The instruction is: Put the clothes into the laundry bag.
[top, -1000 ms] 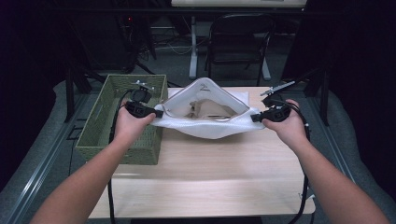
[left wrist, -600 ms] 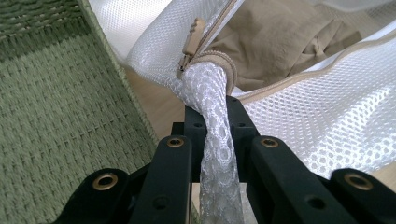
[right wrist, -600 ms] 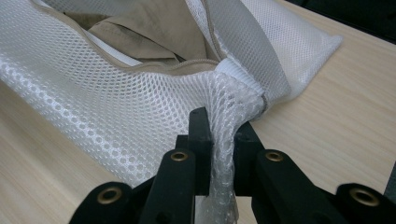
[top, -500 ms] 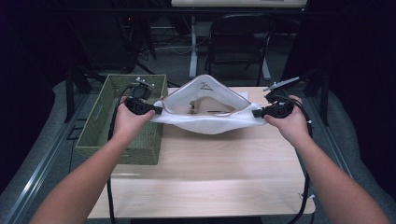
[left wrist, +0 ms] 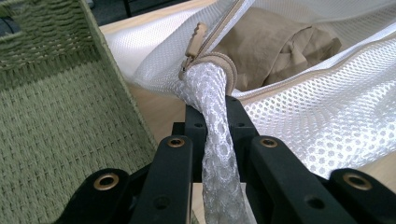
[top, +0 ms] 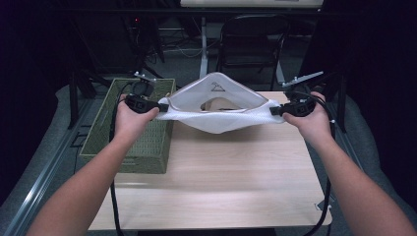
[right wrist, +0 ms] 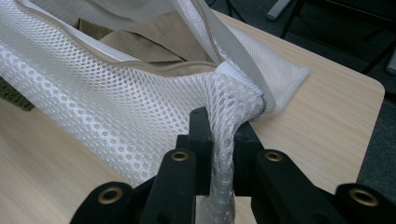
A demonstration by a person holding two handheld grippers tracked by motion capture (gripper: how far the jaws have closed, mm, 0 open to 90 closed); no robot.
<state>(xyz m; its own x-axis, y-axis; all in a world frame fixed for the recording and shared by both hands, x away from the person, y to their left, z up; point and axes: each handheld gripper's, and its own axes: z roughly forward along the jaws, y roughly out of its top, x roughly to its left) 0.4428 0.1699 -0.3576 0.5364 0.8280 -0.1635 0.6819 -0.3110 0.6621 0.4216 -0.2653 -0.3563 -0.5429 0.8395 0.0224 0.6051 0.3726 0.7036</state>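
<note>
Stretching between both hands above the wooden table (top: 211, 172), the white mesh bag (top: 221, 115) hangs with its mouth gaping open in the high view, the near edge sagging to a soft point and the far flap standing up in a peak. That view also takes in the green woven basket (top: 123, 132) at the table's left edge, just beside the bag's left end. The left gripper (top: 147, 104) has its jaws clamped on a twisted bunch of mesh at the bag's left corner; the left gripper view adds the tan zipper pull (left wrist: 196, 37) and the tan zipper tape curling round the corner, plus a crumpled tan cloth (left wrist: 275, 44) lying inside. The right gripper (top: 282, 110) pinches the opposite corner, and its own view shows honeycomb netting gathered tight between the jaws, a grey trim band (right wrist: 233, 42) and smooth pale wood grain beneath.
</note>
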